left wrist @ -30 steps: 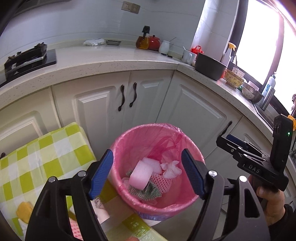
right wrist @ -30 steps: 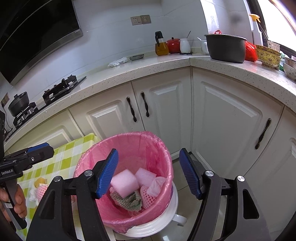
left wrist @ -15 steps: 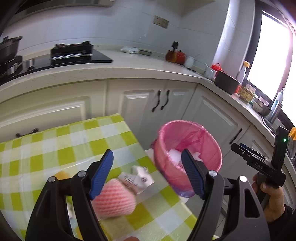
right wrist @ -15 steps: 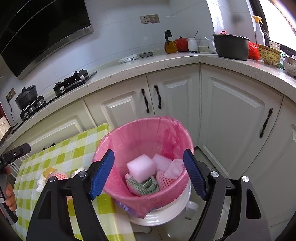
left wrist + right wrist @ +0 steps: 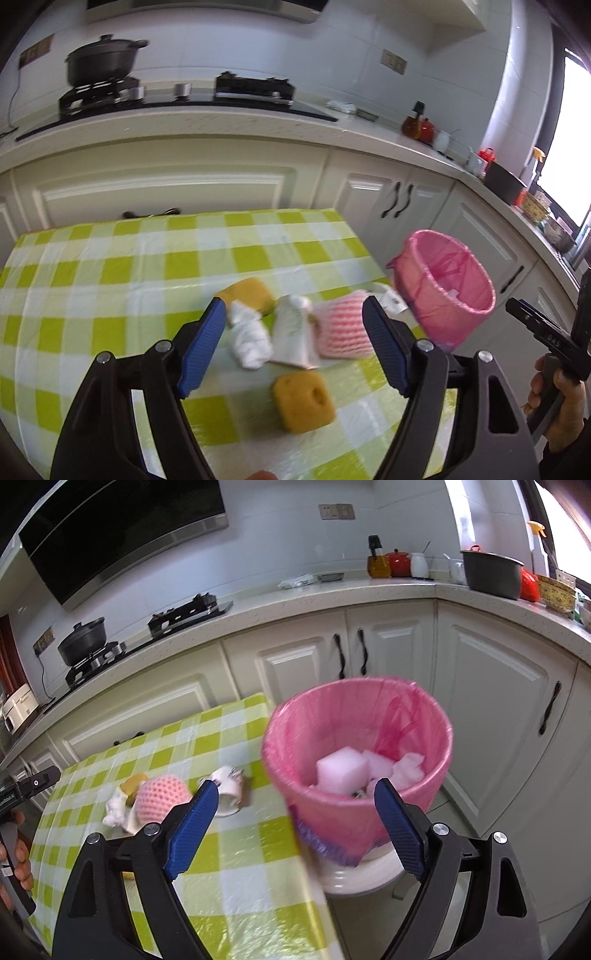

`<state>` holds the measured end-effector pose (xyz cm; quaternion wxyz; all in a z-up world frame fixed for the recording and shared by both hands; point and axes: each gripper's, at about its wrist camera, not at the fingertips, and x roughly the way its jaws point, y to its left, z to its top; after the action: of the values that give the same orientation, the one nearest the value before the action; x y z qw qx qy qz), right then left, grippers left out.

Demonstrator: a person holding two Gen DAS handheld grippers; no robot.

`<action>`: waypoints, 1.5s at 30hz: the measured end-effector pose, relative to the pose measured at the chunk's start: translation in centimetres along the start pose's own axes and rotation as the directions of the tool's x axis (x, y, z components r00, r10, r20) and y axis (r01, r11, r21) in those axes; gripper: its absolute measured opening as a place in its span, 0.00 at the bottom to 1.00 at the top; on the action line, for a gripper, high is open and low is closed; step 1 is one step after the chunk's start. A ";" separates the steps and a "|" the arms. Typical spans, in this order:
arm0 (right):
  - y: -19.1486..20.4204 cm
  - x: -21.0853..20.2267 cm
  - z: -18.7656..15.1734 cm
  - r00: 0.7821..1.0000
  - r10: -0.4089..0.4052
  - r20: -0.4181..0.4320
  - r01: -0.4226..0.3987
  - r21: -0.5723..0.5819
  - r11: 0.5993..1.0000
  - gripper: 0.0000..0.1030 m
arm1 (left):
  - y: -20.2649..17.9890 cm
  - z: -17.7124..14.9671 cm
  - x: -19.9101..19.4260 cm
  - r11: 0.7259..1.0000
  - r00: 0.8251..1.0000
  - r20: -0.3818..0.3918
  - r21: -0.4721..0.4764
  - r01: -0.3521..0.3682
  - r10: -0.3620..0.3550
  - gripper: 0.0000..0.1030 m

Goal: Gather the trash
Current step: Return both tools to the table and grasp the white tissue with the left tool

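Observation:
Trash lies on the green-checked table (image 5: 110, 266): a pink foam net (image 5: 341, 330), a white crumpled tissue (image 5: 251, 338), a white wrapper (image 5: 293, 338), two yellow sponges (image 5: 303, 400) (image 5: 249, 293) and a small white paper piece (image 5: 389, 299). My left gripper (image 5: 293, 347) is open and empty, above the pile. The bin with the pink liner (image 5: 358, 746) stands off the table's right edge and holds pink foam blocks (image 5: 341, 770). My right gripper (image 5: 295, 829) is open and empty, near the bin's front rim. The pink net (image 5: 162, 797) also shows in the right wrist view.
White kitchen cabinets (image 5: 391, 657) run behind the table and bin. The counter carries a gas hob (image 5: 255, 88), a black pot (image 5: 99, 61), a grey pot (image 5: 491, 572) and bottles. The bin sits on a white base (image 5: 354, 875) on the floor.
My left gripper has swung left from over the bin to over the trash pile on the table. My right gripper has pulled back a little from the bin and turned left. Both stay open.

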<state>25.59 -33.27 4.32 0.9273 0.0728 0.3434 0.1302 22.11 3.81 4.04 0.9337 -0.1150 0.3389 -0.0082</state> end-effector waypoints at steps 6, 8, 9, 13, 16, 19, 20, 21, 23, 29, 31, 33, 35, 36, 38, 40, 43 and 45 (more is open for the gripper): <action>3.6 1.1 -2.4 0.997 0.041 -0.060 -0.043 -0.026 0.999 0.81 | 3.9 -2.0 -0.4 0.998 0.999 -0.027 -0.043 -0.049 0.048 0.71; 4.6 1.6 -2.9 0.996 0.052 -0.077 -0.056 -0.045 0.997 0.81 | 4.7 -2.4 -0.3 0.997 0.998 -0.037 -0.052 -0.053 0.051 0.71; 5.0 1.9 -3.1 0.995 0.056 -0.084 -0.061 -0.050 0.997 0.81 | 4.9 -2.5 -0.2 0.997 0.998 -0.041 -0.054 -0.053 0.051 0.71; 7.1 3.2 -3.6 0.990 0.084 -0.114 -0.092 -0.070 0.993 0.81 | 5.4 -2.9 0.8 0.997 0.998 -0.062 -0.066 -0.036 0.032 0.70; 8.6 4.2 -3.6 0.986 0.100 -0.132 -0.112 -0.084 0.990 0.81 | 5.5 -3.3 1.9 0.997 0.997 -0.082 -0.071 -0.018 0.012 0.70; 9.7 5.2 -3.5 0.982 0.118 -0.144 -0.133 -0.100 0.986 0.81 | 5.3 -3.4 3.2 0.998 0.995 -0.102 -0.070 0.002 -0.009 0.65; 10.0 5.6 -3.5 0.981 0.123 -0.151 -0.139 -0.101 0.985 0.81 | 5.4 -3.4 3.7 0.997 0.994 -0.110 -0.072 0.009 -0.017 0.62; 10.4 6.2 -3.4 0.979 0.129 -0.161 -0.146 -0.102 0.984 0.81 | 5.4 -3.5 4.1 0.997 0.993 -0.118 -0.076 0.014 -0.022 0.61; 11.0 7.0 -3.3 0.975 0.141 -0.175 -0.160 -0.098 0.982 0.81 | 5.4 -3.6 5.2 0.996 0.990 -0.133 -0.083 0.027 -0.038 0.60; 12.0 9.1 -3.0 0.970 0.142 -0.199 -0.166 -0.110 0.980 0.81 | 5.4 -3.8 8.0 0.995 0.982 -0.175 -0.088 0.054 -0.069 0.53; 12.3 9.6 -2.9 0.968 0.145 -0.205 -0.170 -0.110 0.979 0.81 | 5.3 -3.7 8.9 0.994 0.980 -0.184 -0.090 0.059 -0.075 0.53; 12.4 10.2 -2.8 0.966 0.146 -0.214 -0.172 -0.110 0.979 0.81 | 5.3 -3.6 9.5 0.993 0.979 -0.188 -0.094 0.068 -0.085 0.53; 12.7 10.6 -2.8 0.964 0.148 -0.220 -0.175 -0.108 0.979 0.81 | 5.3 -3.3 10.2 0.992 0.977 -0.194 -0.097 0.074 -0.092 0.53; 12.8 10.9 -2.7 0.963 0.150 -0.223 -0.178 -0.109 0.978 0.81 | 5.3 -3.2 10.6 0.992 0.975 -0.199 -0.099 0.079 -0.097 0.53; 13.1 11.2 -2.6 0.962 0.155 -0.227 -0.184 -0.113 0.976 0.81 | 5.3 -3.1 11.3 0.992 0.972 -0.213 -0.094 0.078 -0.097 0.48; 13.6 11.6 -2.5 0.959 0.161 -0.233 -0.193 -0.119 0.974 0.81 | 5.5 -3.1 11.8 0.993 0.970 -0.227 -0.092 0.071 -0.091 0.45; 14.1 12.0 -2.4 0.958 0.164 -0.237 -0.199 -0.130 0.971 0.81 | 5.5 -3.0 12.2 0.993 0.967 -0.234 -0.089 0.081 -0.100 0.38; 14.4 12.4 -2.4 0.956 0.164 -0.242 -0.200 -0.135 0.970 0.81 | 5.6 -3.1 12.4 0.993 0.966 -0.241 -0.085 0.080 -0.098 0.37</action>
<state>30.37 -15.75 -1.93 0.8683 0.0149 0.4285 0.2496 29.35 7.49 -7.29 0.8786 -0.1630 0.4459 -0.0515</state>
